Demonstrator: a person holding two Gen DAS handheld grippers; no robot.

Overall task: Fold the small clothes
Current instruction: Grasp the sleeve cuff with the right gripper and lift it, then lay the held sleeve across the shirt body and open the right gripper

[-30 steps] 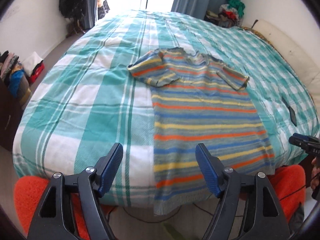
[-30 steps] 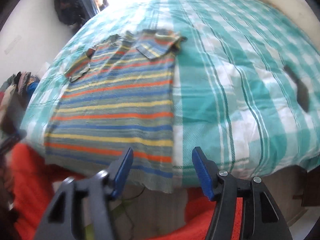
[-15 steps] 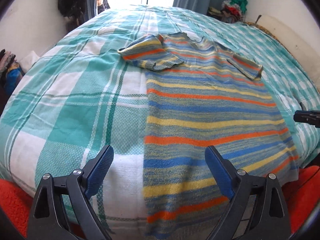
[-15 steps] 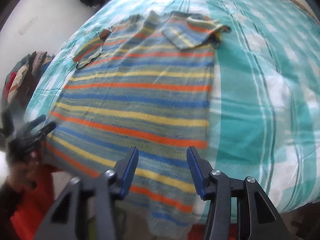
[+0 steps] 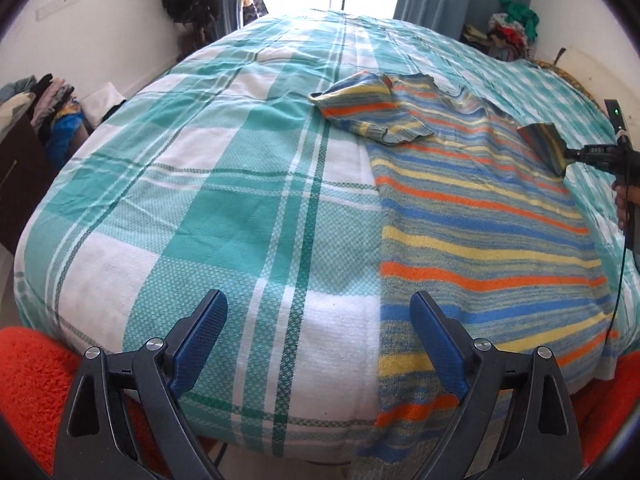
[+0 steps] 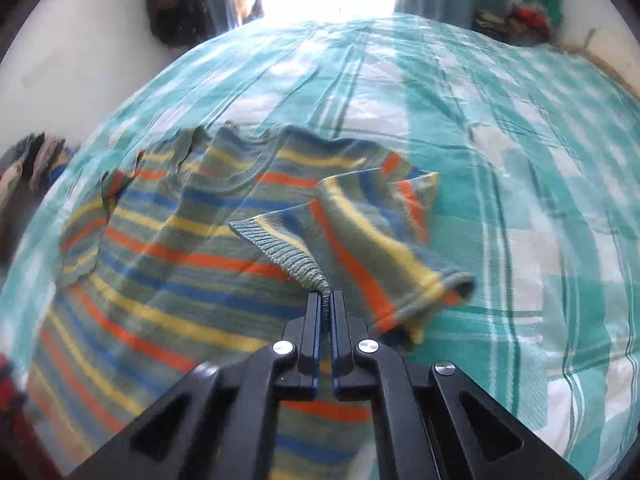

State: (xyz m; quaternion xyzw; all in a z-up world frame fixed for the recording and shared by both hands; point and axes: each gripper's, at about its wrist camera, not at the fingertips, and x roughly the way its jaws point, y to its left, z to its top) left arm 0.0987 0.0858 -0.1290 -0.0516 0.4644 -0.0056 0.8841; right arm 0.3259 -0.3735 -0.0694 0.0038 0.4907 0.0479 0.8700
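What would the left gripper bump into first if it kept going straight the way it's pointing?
Probably the bed's checked cover. The left gripper is open with nothing between its fingers, and bare green and white cloth lies right ahead. The striped sweater starts just beside its right finger, so that finger may brush its edge.

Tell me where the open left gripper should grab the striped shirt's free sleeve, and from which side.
Grip the ribbed cuff edge of the left sleeve, coming from above on the shirt's outer left side. The striped shirt lies flat and that sleeve is already folded inward, so its cuff offers a loose edge. The left gripper is open.
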